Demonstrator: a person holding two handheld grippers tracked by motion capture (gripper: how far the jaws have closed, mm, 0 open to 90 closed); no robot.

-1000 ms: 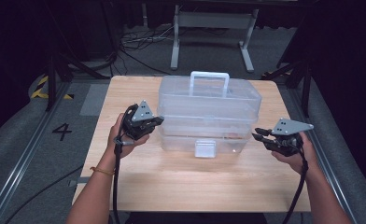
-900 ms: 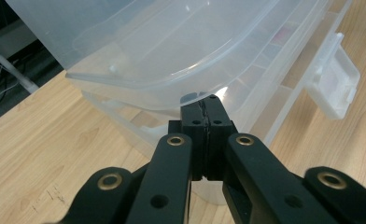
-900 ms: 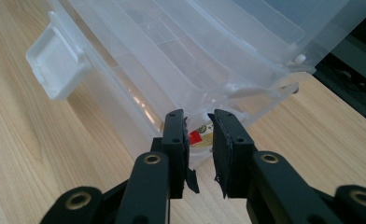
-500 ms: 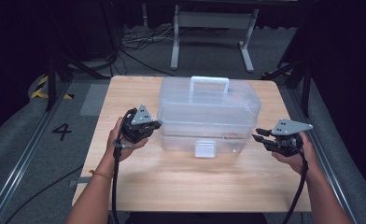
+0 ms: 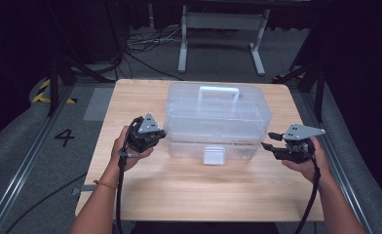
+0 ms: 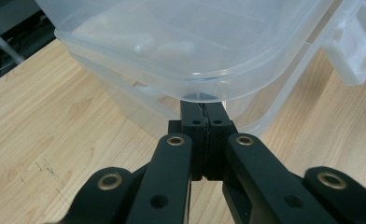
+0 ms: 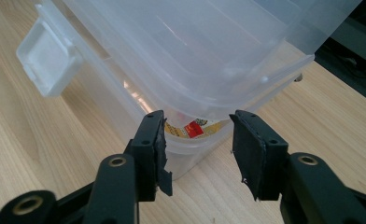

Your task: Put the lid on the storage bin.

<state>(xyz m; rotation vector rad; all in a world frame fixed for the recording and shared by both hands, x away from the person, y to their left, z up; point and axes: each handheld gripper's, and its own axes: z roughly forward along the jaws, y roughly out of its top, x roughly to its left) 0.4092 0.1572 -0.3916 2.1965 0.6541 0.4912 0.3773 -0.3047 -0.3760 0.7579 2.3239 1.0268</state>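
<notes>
A clear box (image 5: 217, 122) with a white handle (image 5: 219, 91) on its lid sits on the table (image 5: 189, 190), toward the far side and about midway across. Its latch (image 5: 213, 155) faces the person, on the near wall.

The left gripper (image 5: 156, 135) is held at the box's left near corner. In the left gripper view its jaws are pressed together with nothing between them, and the tips (image 6: 203, 112) sit right under the lid's rim at that corner, touching it or nearly so; I cannot tell which.

The right gripper (image 5: 268, 141) is at the box's right near corner, its tips just beside the wall. Its jaws have just been opening and now stand apart. In the right gripper view (image 7: 197, 140) the corner of the box lies just beyond the gap between the pads, and neither pad presses on it. A red and yellow label (image 7: 193, 128) shows through the plastic at that corner.

Each hand grips its gripper from behind, and a cable (image 5: 118, 195) trails back from the left one toward the near edge of the table.
</notes>
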